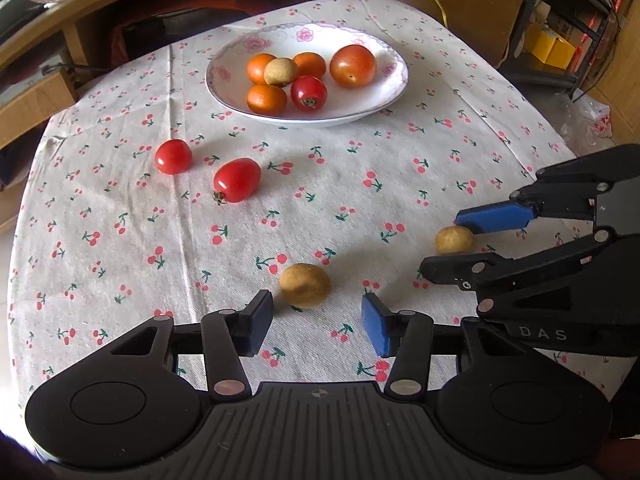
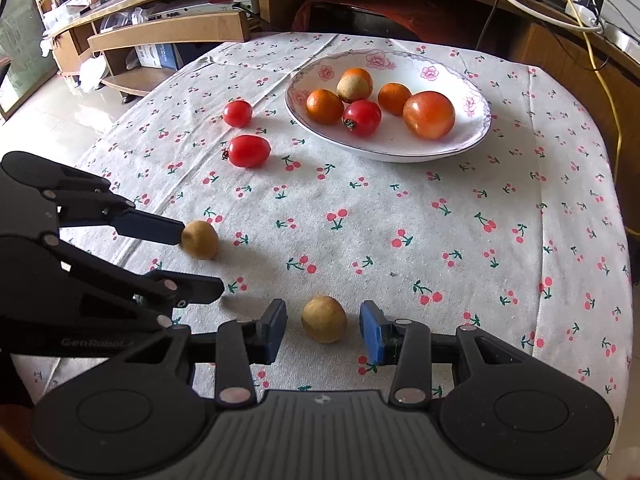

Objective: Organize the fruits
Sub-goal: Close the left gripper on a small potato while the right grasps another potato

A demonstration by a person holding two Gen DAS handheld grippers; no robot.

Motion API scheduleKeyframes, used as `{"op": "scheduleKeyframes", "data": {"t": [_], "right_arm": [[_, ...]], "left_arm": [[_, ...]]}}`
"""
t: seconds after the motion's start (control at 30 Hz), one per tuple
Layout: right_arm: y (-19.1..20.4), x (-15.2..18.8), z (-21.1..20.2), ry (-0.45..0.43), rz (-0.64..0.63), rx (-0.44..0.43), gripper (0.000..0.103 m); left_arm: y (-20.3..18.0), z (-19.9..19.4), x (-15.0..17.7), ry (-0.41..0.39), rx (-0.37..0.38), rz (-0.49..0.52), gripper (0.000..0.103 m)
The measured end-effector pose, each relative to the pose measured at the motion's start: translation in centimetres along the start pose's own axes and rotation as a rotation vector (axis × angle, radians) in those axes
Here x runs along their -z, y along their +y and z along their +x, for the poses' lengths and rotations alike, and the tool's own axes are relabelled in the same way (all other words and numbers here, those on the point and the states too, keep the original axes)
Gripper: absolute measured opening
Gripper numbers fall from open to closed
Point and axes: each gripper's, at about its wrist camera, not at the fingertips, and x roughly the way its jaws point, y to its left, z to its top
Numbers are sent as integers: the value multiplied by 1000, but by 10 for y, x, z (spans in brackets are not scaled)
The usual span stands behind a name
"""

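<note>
A white flowered plate (image 1: 394, 90) (image 2: 400, 155) at the far side of the table holds small oranges, a longan, a red tomato and a larger orange-red tomato (image 1: 353, 65). Two red tomatoes (image 1: 173, 156) (image 1: 237, 180) lie on the cloth to its left. My left gripper (image 1: 318, 326) (image 2: 200, 260) is open, with a tan longan (image 1: 305, 285) (image 2: 199, 240) just ahead between its fingertips. Open too, my right gripper (image 2: 324, 334) (image 1: 440, 246) straddles a second longan (image 2: 324, 319) (image 1: 454, 240). Neither longan is clamped.
A cherry-print cloth (image 1: 120, 260) covers the table; its edges drop off left and right. Behind the table a wooden desk (image 2: 172, 28) and shelves stand close. A yellow cable (image 2: 612, 112) hangs at the right. The two grippers are close side by side.
</note>
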Motion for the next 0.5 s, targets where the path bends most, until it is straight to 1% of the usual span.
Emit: {"op": "scheduleKeyframes", "data": {"t": [0.37, 0.43, 0.5], "right_arm": [[2, 0, 1, 16, -5, 17, 40], [3, 0, 1, 19, -3, 23, 36], [2, 0, 0, 21, -1, 32, 32]], "left_arm": [[1, 5, -4, -7, -14, 2, 58], [1, 5, -4, -7, -16, 2, 56], [1, 5, -5, -11, -21, 5, 50]]}}
